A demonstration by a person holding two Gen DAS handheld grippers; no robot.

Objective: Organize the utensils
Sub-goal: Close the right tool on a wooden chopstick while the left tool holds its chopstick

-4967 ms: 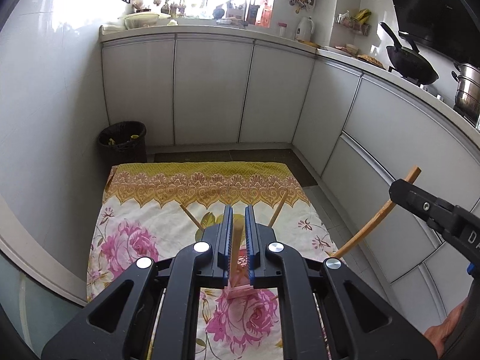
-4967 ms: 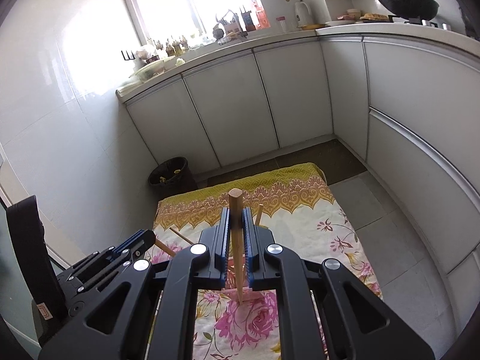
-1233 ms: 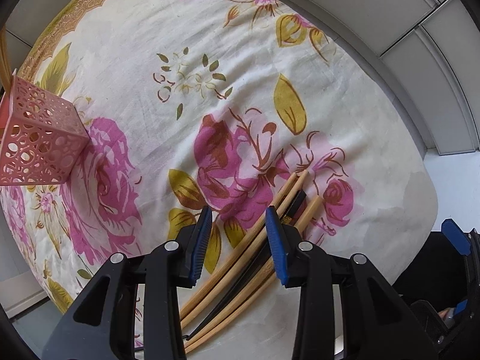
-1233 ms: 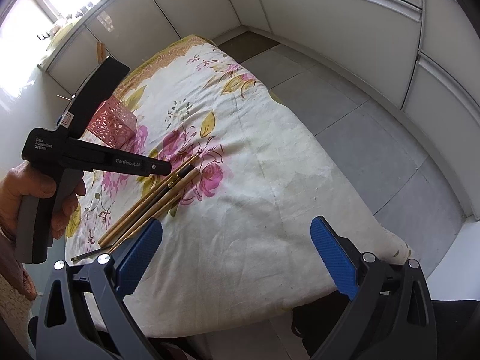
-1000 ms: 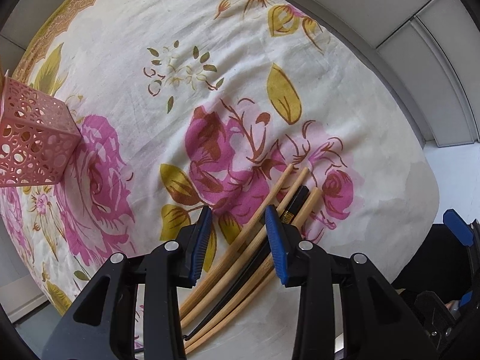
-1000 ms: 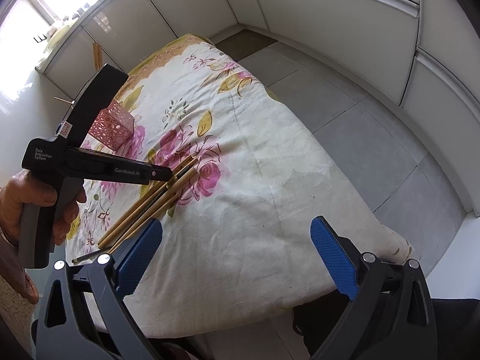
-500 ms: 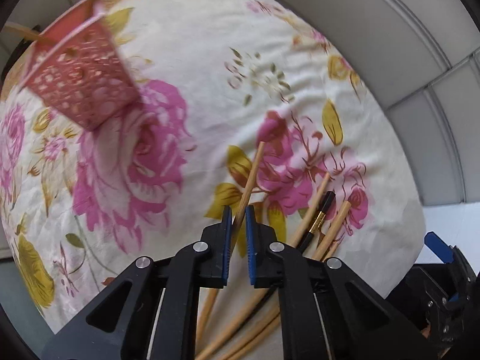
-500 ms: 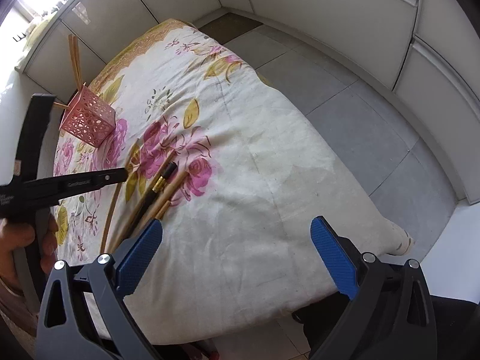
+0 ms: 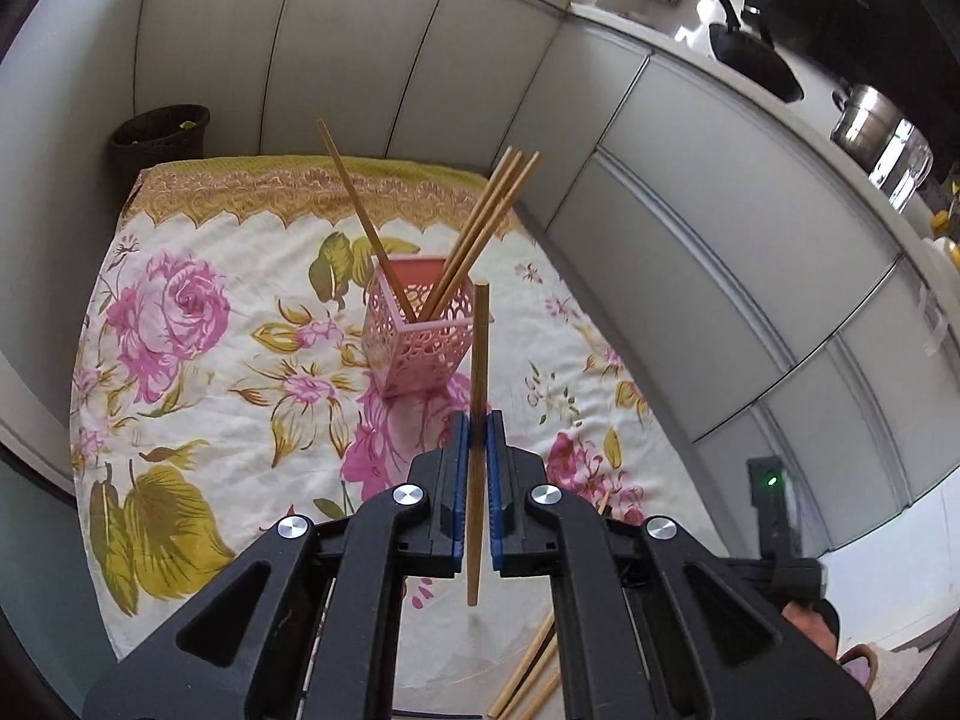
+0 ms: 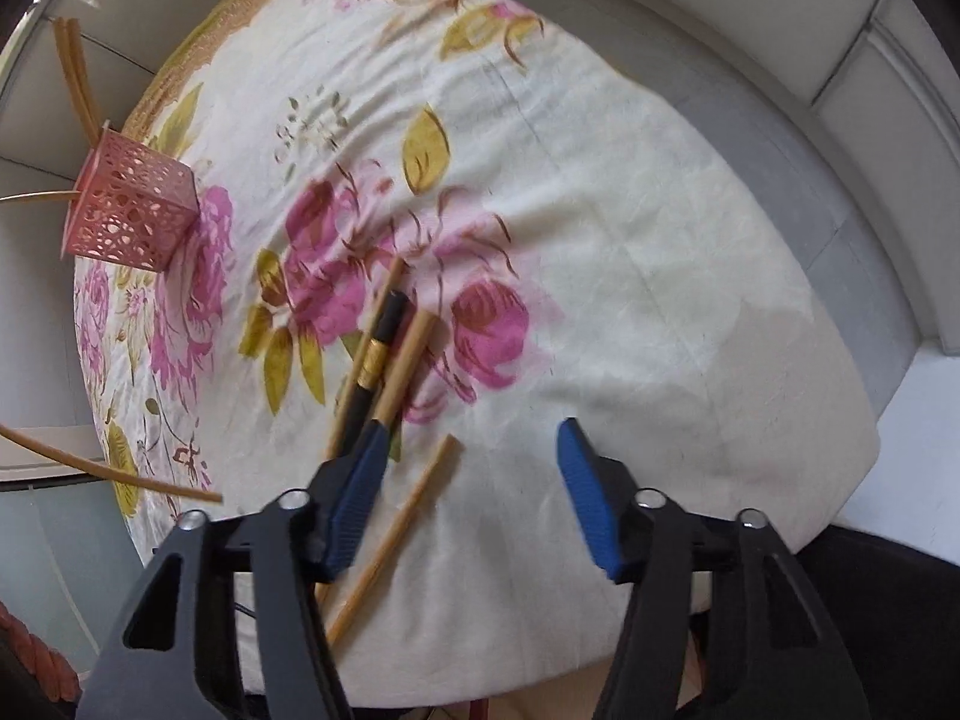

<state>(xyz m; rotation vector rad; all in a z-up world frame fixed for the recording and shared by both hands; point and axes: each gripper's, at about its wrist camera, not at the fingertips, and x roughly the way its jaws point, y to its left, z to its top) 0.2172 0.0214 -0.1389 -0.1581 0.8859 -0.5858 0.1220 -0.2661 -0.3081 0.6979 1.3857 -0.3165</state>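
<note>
1. The left gripper [image 9: 474, 441] is clamped on a wooden chopstick [image 9: 478, 372], lower centre of its view.
2. That chopstick runs nearly vertical in the frame, its tip up beside the pink holder [image 9: 417, 330].
3. The right gripper [image 10: 468, 468], its jaws closing, has one loose chopstick [image 10: 414, 504] between them, untouched.

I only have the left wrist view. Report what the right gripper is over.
Observer: The right gripper points down at loose chopsticks on the floral cloth. Its jaws are closing, with one light wooden chopstick between them, not yet pressed.
Operator: Name what lies next to it.
Observer: A black chopstick with a gold band lies between two plain wooden chopsticks, just beyond one finger.
</note>
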